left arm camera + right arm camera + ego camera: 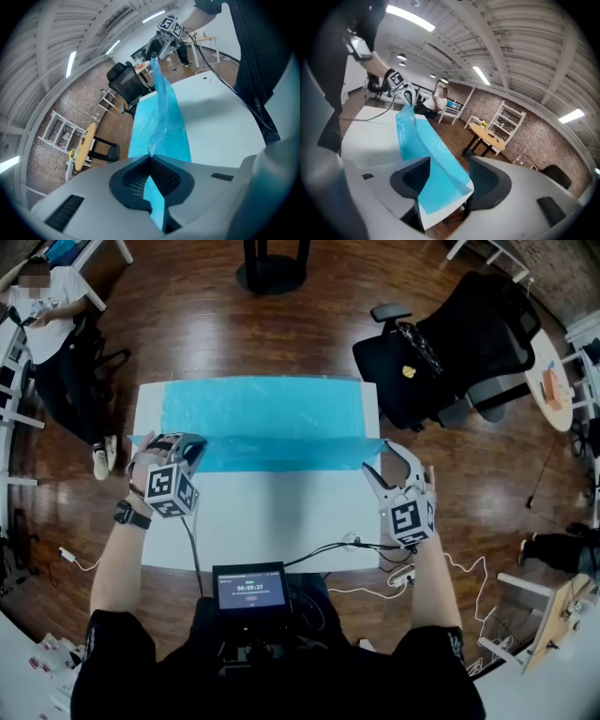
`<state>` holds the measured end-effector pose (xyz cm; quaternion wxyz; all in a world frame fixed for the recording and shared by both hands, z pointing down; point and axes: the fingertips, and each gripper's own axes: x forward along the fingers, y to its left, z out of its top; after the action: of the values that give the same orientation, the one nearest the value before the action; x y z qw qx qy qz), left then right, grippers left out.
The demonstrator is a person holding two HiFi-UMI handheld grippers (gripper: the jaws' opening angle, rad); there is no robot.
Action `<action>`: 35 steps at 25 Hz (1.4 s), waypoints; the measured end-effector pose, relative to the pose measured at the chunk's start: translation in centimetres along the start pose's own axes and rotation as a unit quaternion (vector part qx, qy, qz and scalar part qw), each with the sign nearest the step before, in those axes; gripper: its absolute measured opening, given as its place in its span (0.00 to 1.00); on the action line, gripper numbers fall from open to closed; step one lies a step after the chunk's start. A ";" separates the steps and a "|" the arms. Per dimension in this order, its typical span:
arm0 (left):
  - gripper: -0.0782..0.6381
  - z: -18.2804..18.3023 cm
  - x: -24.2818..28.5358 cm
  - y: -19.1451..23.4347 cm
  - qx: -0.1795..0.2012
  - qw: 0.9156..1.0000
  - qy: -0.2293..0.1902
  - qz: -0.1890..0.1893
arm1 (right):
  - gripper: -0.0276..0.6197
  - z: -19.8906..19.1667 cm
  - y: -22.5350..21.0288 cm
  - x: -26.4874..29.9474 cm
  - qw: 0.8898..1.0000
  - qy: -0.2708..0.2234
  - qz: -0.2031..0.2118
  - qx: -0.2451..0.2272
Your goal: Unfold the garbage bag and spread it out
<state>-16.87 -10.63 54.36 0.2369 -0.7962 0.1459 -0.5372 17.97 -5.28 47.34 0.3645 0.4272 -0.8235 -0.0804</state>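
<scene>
My left gripper (190,450) pinches the blue garbage bag (262,413) near the table's (272,531) left edge, my right gripper's (380,461) jaws stand spread around its right corner, and the bag covers the far half.

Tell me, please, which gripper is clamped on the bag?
The left gripper: its jaws pinch the bag, while the right gripper stands open around its corner.

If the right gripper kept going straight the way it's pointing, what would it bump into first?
Most likely the blue bag: its corner lies right between the jaws of the open right gripper. Just under that corner is the white table, so it would hit that next.
</scene>
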 end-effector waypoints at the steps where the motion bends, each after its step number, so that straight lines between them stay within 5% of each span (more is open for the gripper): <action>1: 0.11 0.2 -0.2 -0.3 -0.002 1.000 -0.003 0.000 | 0.49 0.2 1.3 0.1 0.999 0.010 0.015 -0.033; 5: 0.11 1.0 -0.9 -1.2 -0.005 1.000 -0.010 0.002 | 0.49 -0.6 6.7 2.0 0.986 0.046 0.059 -0.147; 9: 0.11 1.6 -1.7 -1.6 -0.007 1.000 -0.017 0.006 | 0.49 -1.5 8.3 4.8 0.973 0.083 0.033 -0.213; 12: 0.11 2.0 -2.3 -1.8 -0.009 1.000 -0.021 0.009 | 0.46 -2.7 8.8 6.1 0.970 0.105 0.034 -0.216; 16: 0.11 2.3 -3.0 -2.6 -0.010 1.000 -0.023 0.012 | 0.14 -2.8 8.8 5.8 0.971 0.108 0.020 -0.215; 18: 0.11 2.2 -3.3 -3.2 -0.010 1.000 -0.023 0.014 | 0.09 -2.4 9.0 5.2 0.971 0.105 0.013 -0.212; 35: 0.11 2.9 -6.8 -13.7 -0.029 0.998 -0.047 -0.021 | 0.07 -3.0 13.8 0.5 0.970 0.144 0.023 -0.193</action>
<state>-17.11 4.87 55.42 0.2093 -0.8302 0.1335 -0.4991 10.92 3.49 55.92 0.5568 0.3368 -0.7409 -0.1664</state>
